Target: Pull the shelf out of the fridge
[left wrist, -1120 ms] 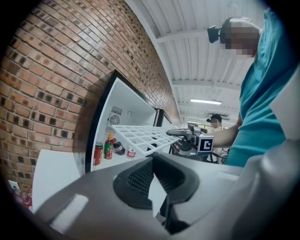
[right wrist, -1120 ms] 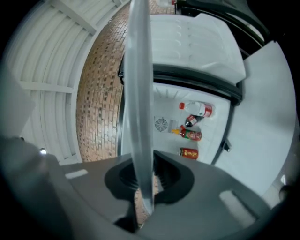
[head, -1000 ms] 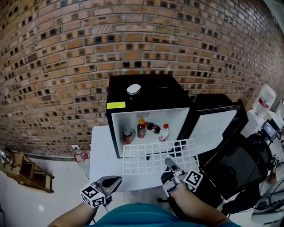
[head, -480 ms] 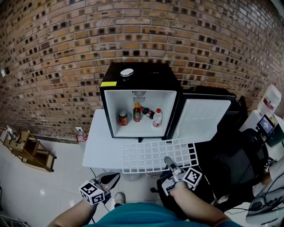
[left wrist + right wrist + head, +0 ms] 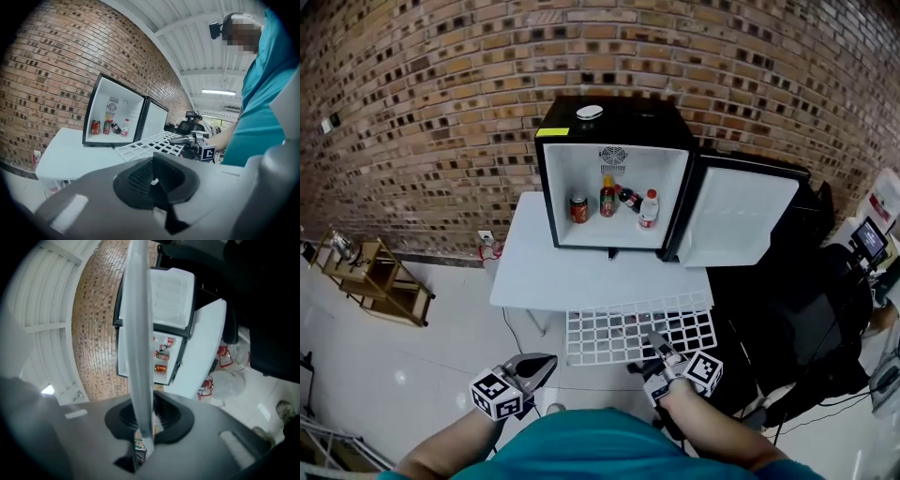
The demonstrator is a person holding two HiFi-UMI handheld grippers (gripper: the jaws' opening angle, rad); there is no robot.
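Brick wall point(image 5: 441, 94) behind; fridge point(image 5: 614, 178) stands open on the surface point(image 5: 553, 277). Shelf point(image 5: 637, 330) is fully out, level in the air beyond the surface's near edge, because my right gripper point(image 5: 661, 351) clamps its near rim. Left gripper point(image 5: 542, 366) is clenched empty, spare, near left.

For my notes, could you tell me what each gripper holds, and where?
Right gripper clamps the white wire shelf by its near edge; left gripper holds nothing.
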